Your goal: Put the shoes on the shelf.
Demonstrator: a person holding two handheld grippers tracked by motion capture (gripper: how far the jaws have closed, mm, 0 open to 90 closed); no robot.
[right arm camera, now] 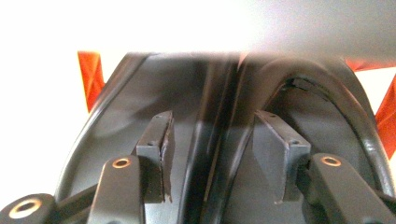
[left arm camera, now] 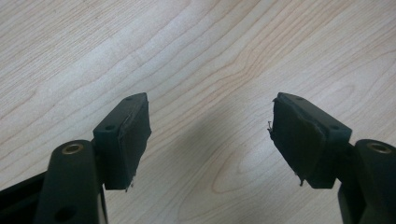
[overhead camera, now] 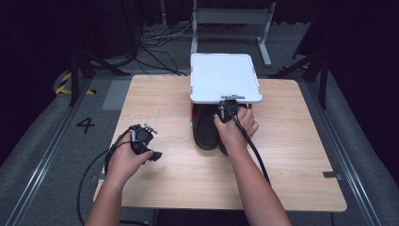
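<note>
Dark room, grey carpet floor with cables at upper centre of the high view. A black "4" (overhead camera: 85, 125) is marked on the floor at left of the frame; yellow-black tape (overhead camera: 63, 81) above it. No other writing or brand can be read.

Light wooden table (overhead camera: 291, 165) fills the middle. A white lid (overhead camera: 225, 77) sits at its far centre edge, over an orange-sided box (right arm camera: 91, 77). A pair of black shoes (overhead camera: 206, 129) pokes out from under the lid toward the frame centre.

Right gripper (overhead camera: 227, 111): held at the shoes, just below the lid's near edge. In the right gripper view its jaws stand apart, straddling the two inner edges where the shoes meet; contact cannot be told.

Left gripper (overhead camera: 141, 136): lower left of the table, well apart from the shoes. Left gripper view shows jaws spread wide over bare wood, holding nothing.
</note>
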